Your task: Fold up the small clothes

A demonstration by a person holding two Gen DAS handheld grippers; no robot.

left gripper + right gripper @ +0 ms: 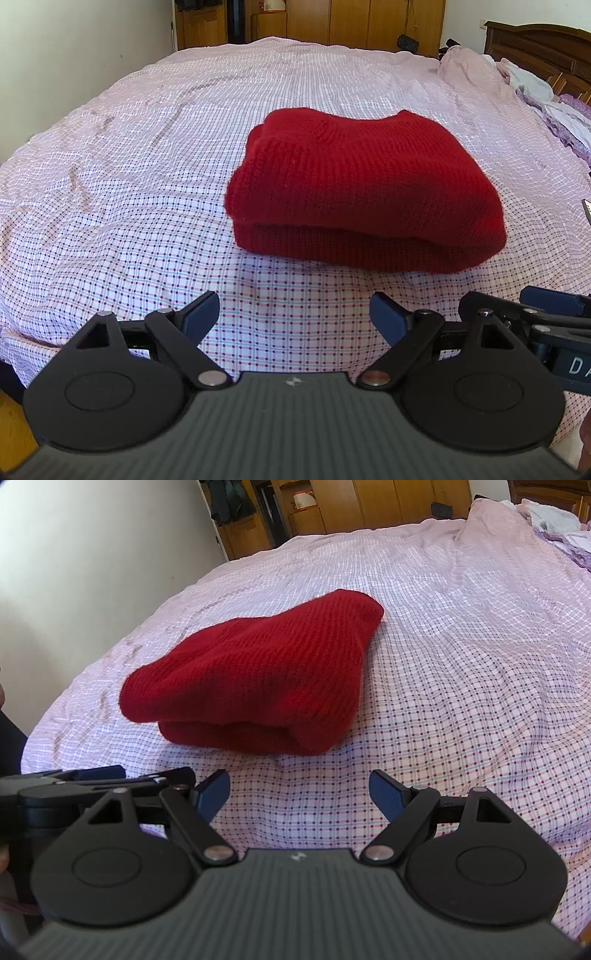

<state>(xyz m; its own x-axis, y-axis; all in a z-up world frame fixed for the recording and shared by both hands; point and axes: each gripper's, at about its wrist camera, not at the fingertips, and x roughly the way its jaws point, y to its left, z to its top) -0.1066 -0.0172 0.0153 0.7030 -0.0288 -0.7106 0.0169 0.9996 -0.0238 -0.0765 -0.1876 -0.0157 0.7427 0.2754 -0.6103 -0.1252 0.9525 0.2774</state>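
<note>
One big bed (pixel 147 155) fills both views, covered with a pale pink sheet with thin crossing lines and small dark dots. The sheet has soft wrinkles here and there. Behind the bed stand brown wooden cupboards (pixel 343 22), and a dark brown wooden headboard (pixel 543 44) sits at the far right. Near that headboard lies a loose heap of white and purple cloth (pixel 546 107).

On the sheet rests a red knitted sweater (pixel 362 184), folded into a thick soft bundle. Two layers show at its near edge, one on top of the other. In the left wrist view it lies ahead and a bit to the right. In the right wrist view the red knitted sweater (pixel 251 679) lies ahead and a bit to the left. So it sits between the two claws, a little way past them. Nothing touches it.

The left gripper (pixel 293 317) is black with blue pads. Its jaws stand wide apart, holding nothing, with only the dotted sheet showing between them. The right gripper (pixel 299 794) looks the same, and its jaws are spread wide too, with nothing in them. Both claws sit just short of the sweater, side by side. Each one peeks in at the edge of the other's view.
</note>
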